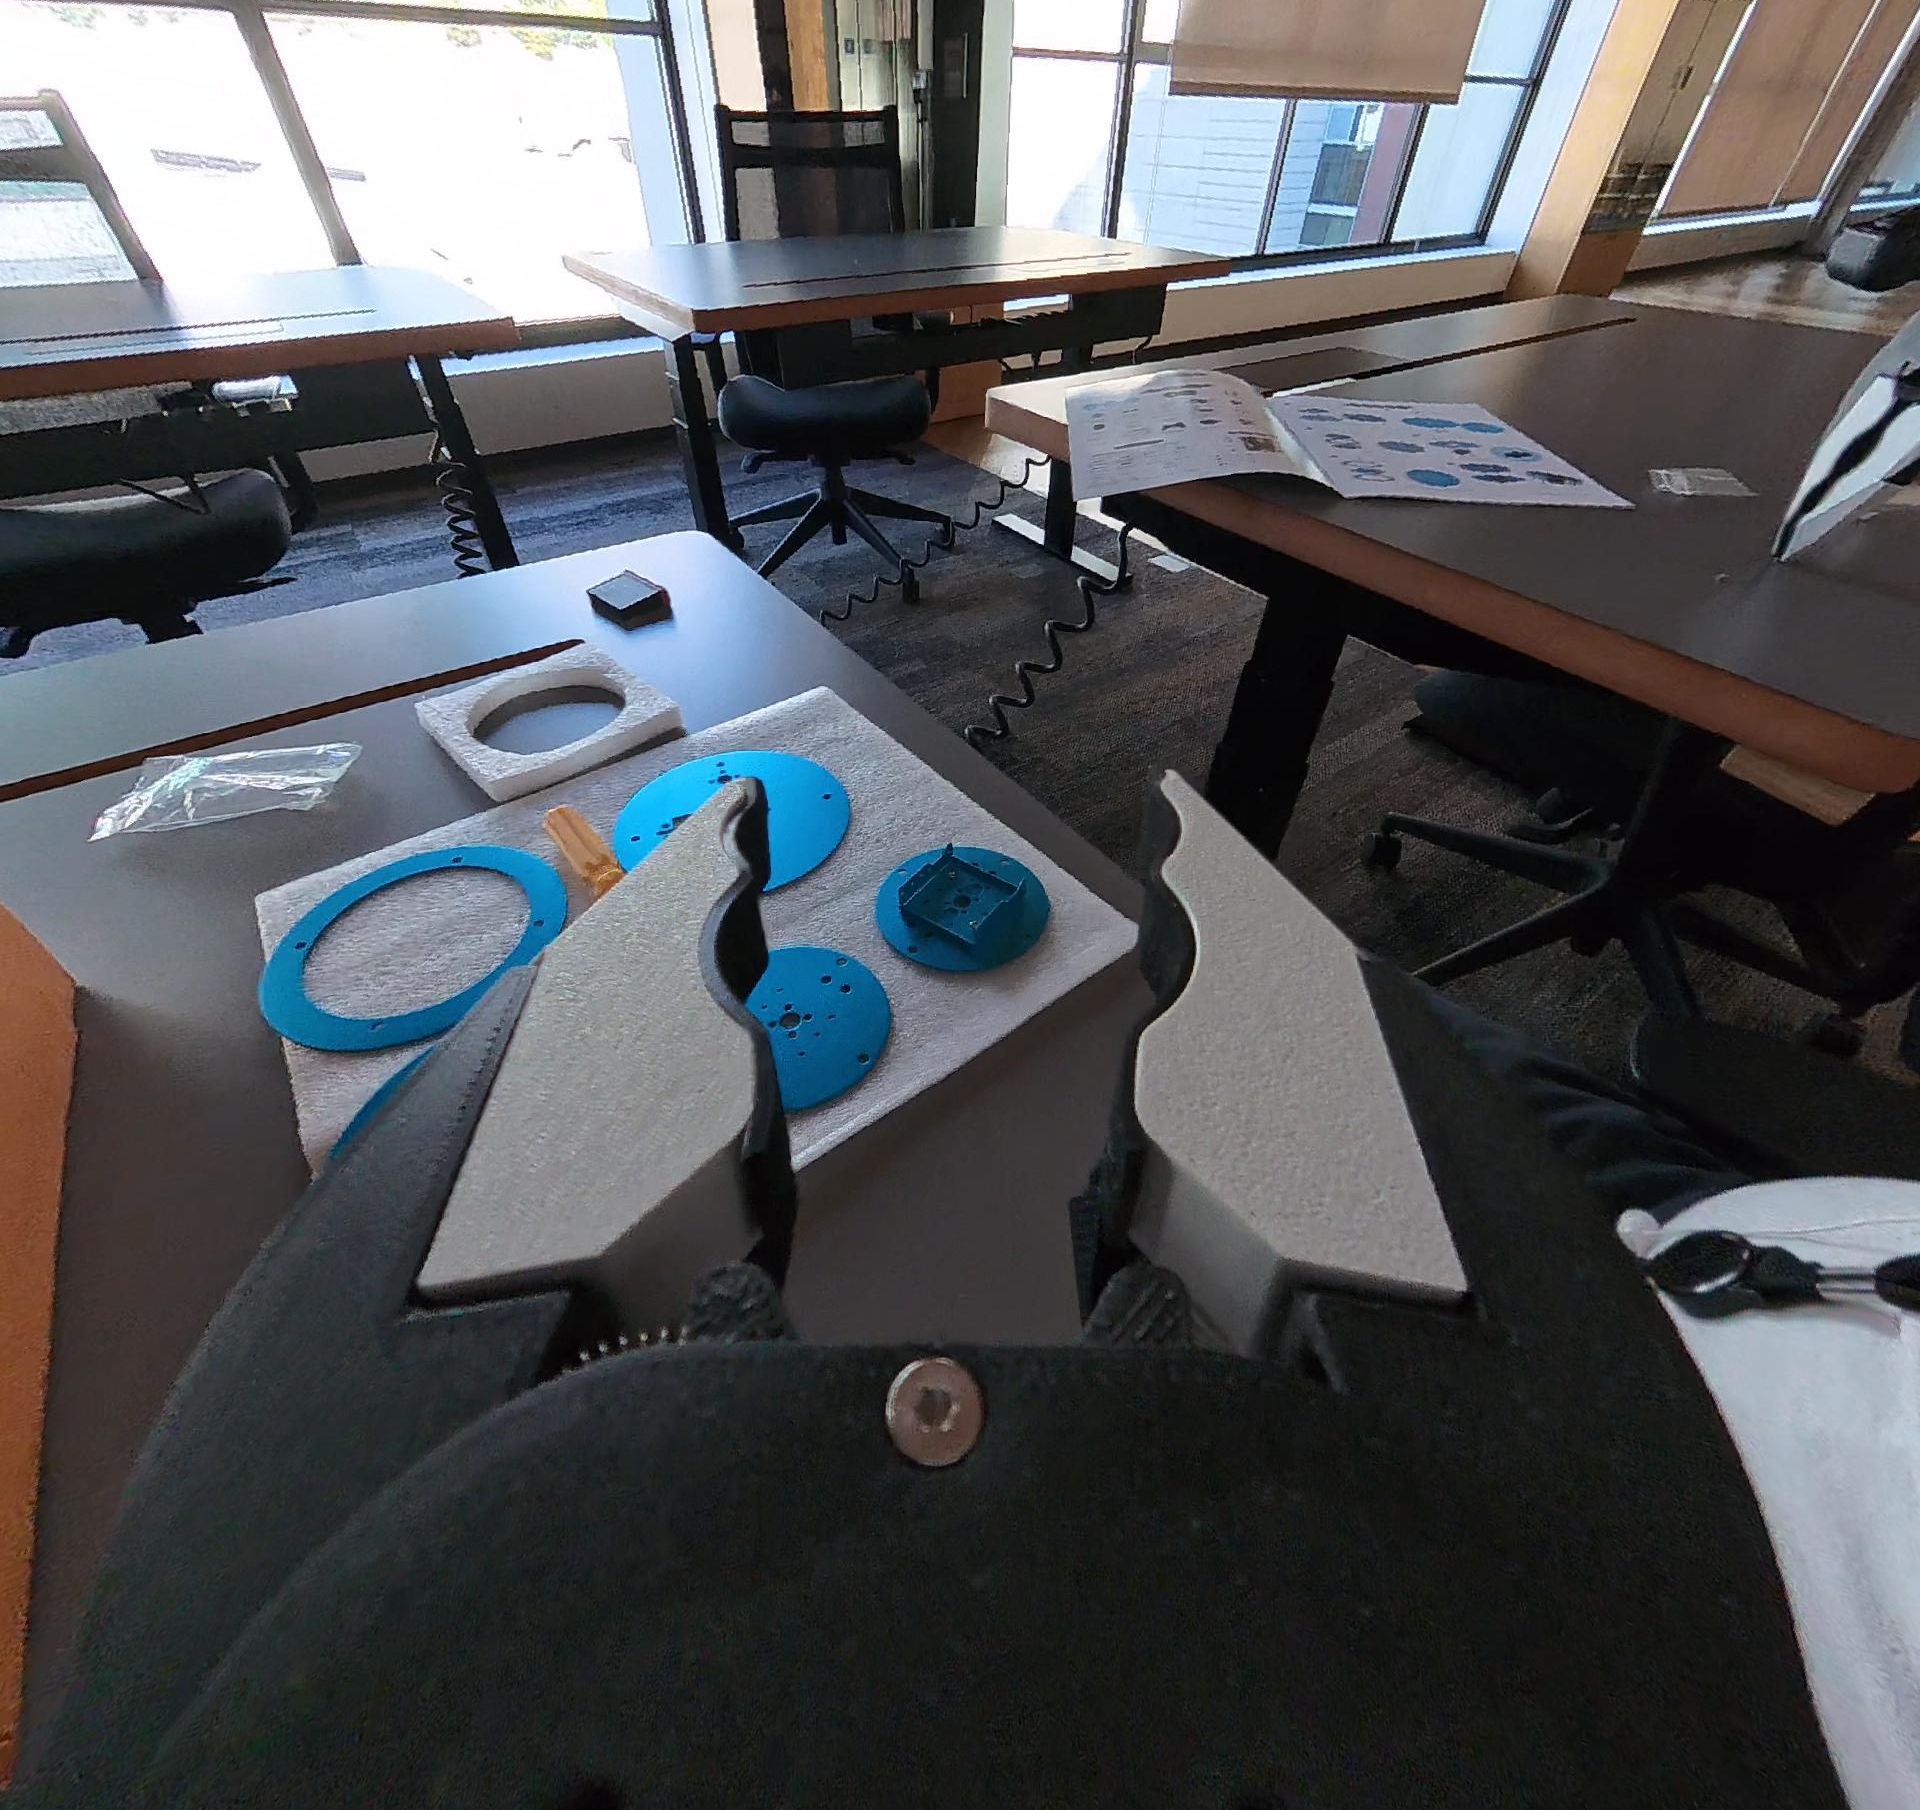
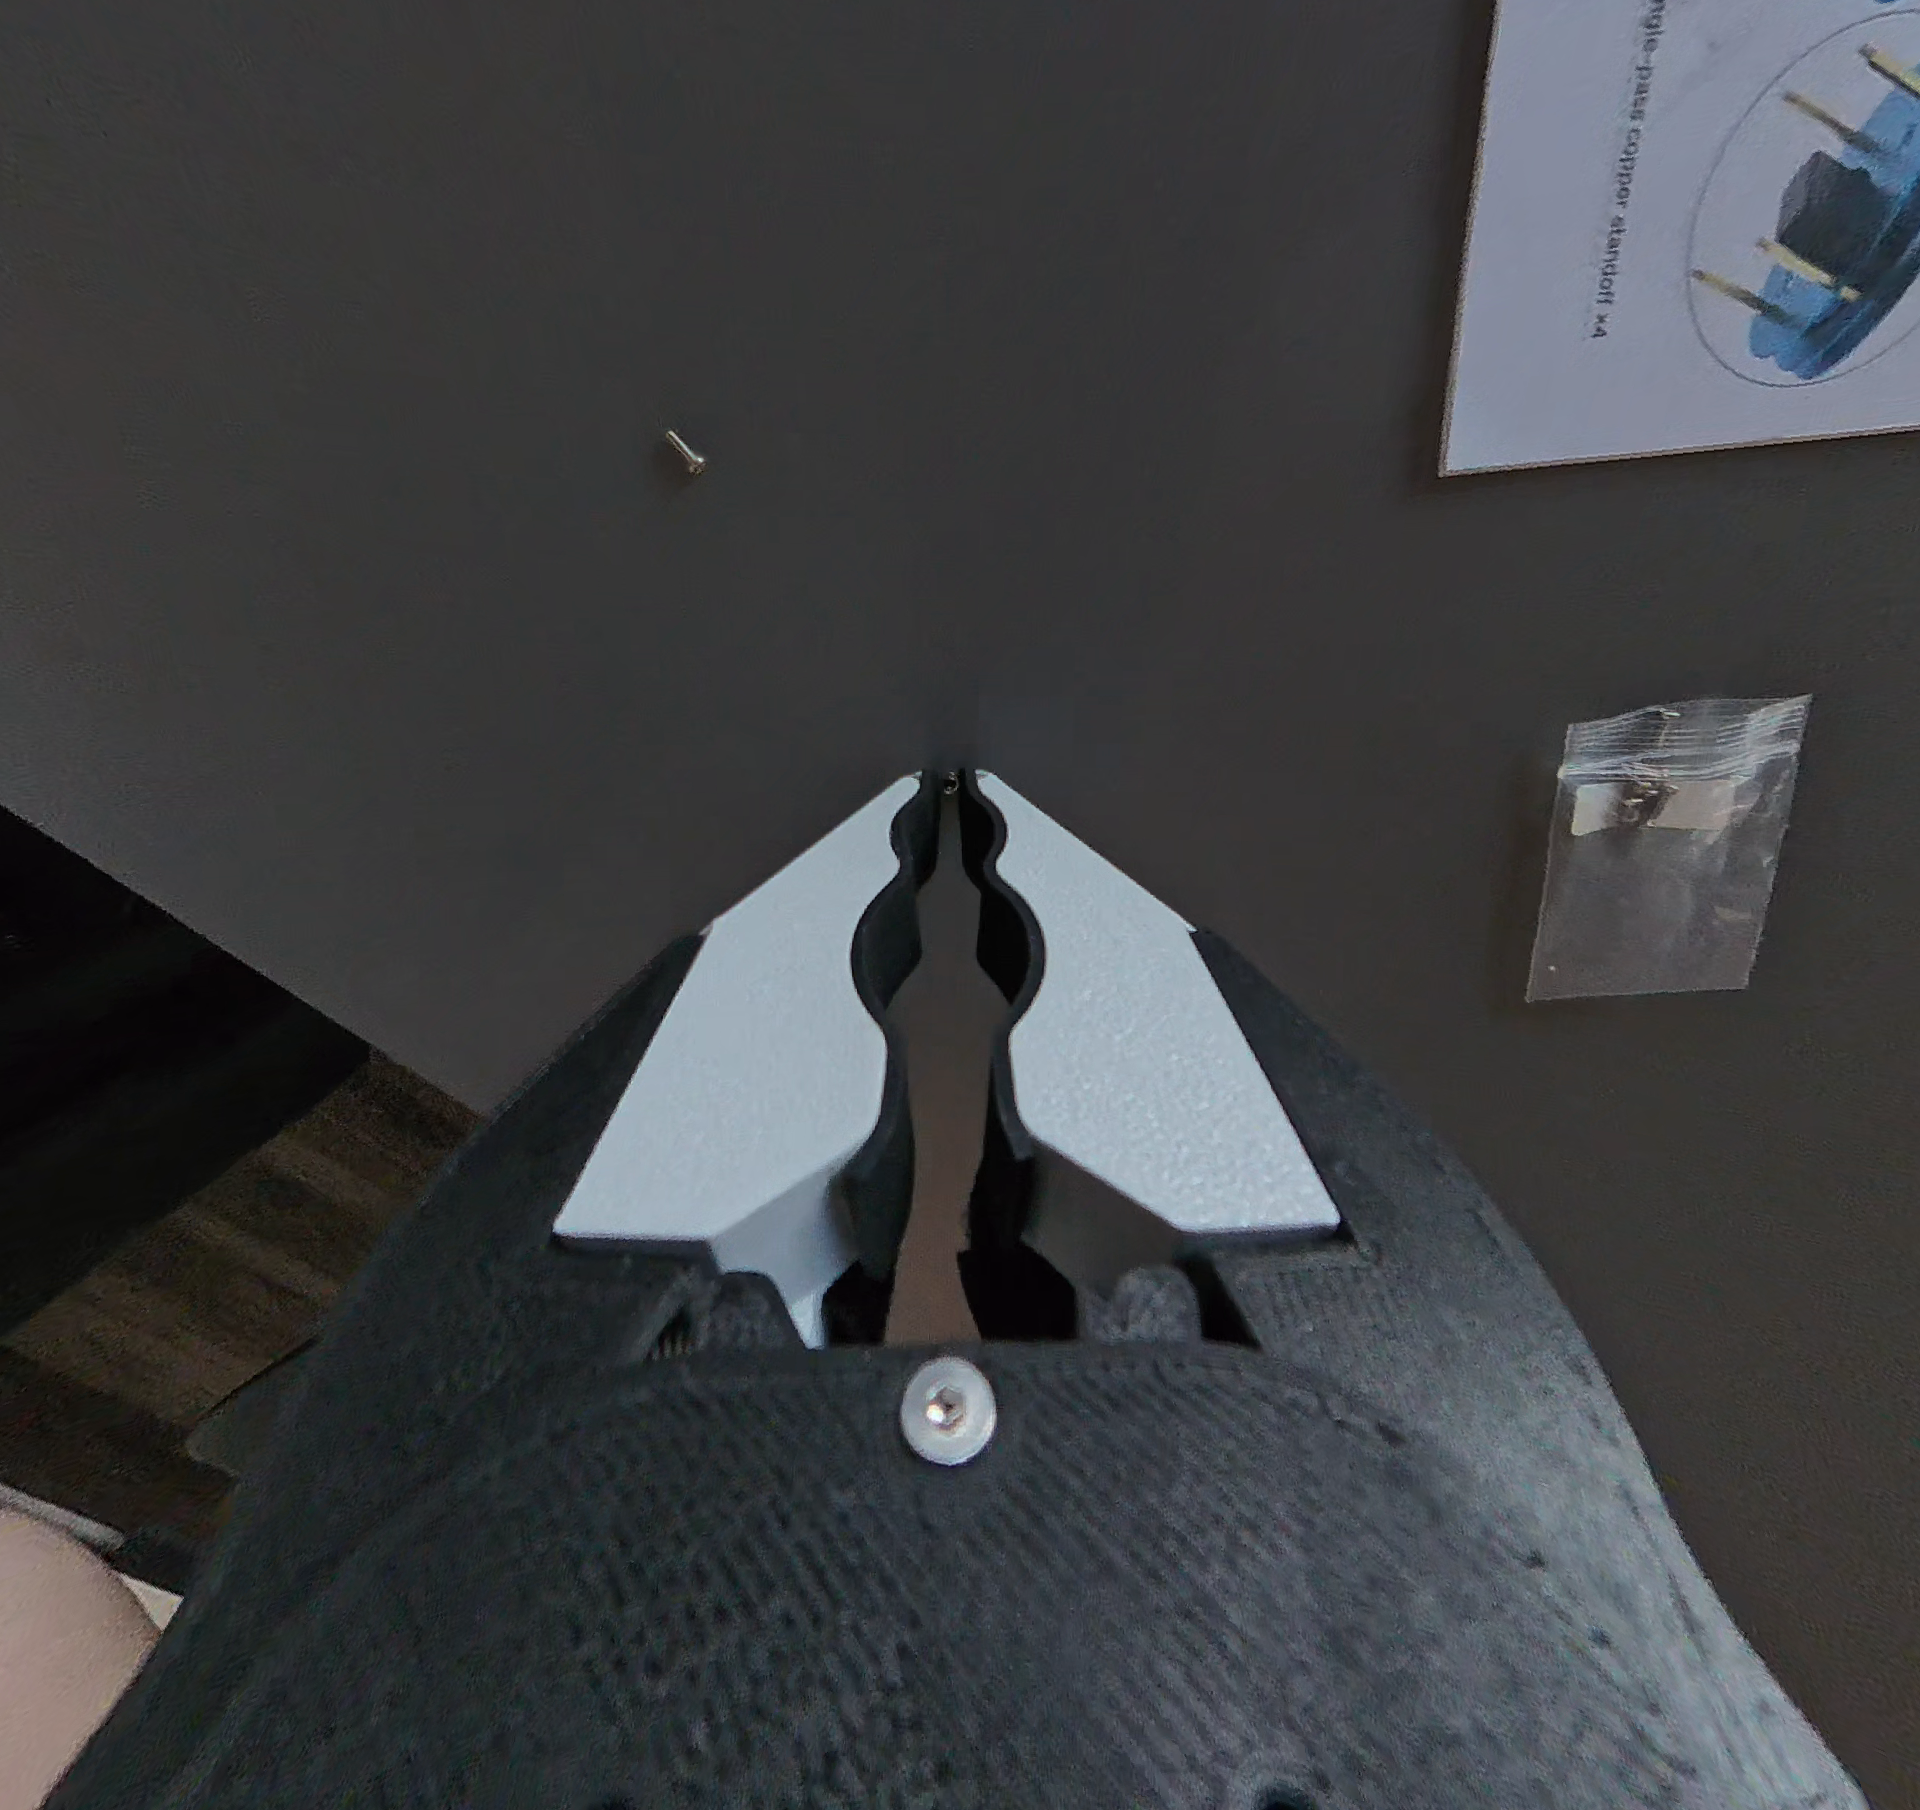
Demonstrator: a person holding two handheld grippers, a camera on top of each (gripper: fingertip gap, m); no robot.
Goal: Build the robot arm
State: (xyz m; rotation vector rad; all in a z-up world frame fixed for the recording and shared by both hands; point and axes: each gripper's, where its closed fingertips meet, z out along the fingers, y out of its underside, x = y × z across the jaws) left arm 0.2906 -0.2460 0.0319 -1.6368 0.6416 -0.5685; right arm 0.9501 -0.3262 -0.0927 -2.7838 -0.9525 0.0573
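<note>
My left gripper (image 1: 958,792) is open and empty, held above a white foam sheet (image 1: 935,773) on a dark table. On the sheet lie a blue ring (image 1: 301,981), a large blue disc (image 1: 800,804), a drilled blue disc (image 1: 821,1028) and a blue disc with a square bracket (image 1: 961,903). An amber tool handle (image 1: 582,851) is partly hidden behind my left finger. My right gripper (image 2: 950,780) is shut, its tips pinching a tiny metal screw just above another dark table (image 2: 935,306). It also shows at the right edge of the left wrist view (image 1: 1860,451).
A loose screw (image 2: 686,454), a small clear bag (image 2: 1662,846) and an open booklet (image 2: 1662,202) lie on the right table. On the left table are a foam square with a round hole (image 1: 457,721), a crumpled clear bag (image 1: 229,784) and a small black box (image 1: 627,597). Desks and office chairs stand beyond. Across from one pair of fingers to the other is roughly 70 cm. Between my left fingertips and the drilled blue disc (image 1: 821,1028) there is roughly 20 cm. Between my left fingertips and the amber tool handle (image 1: 582,851) there is roughly 30 cm.
</note>
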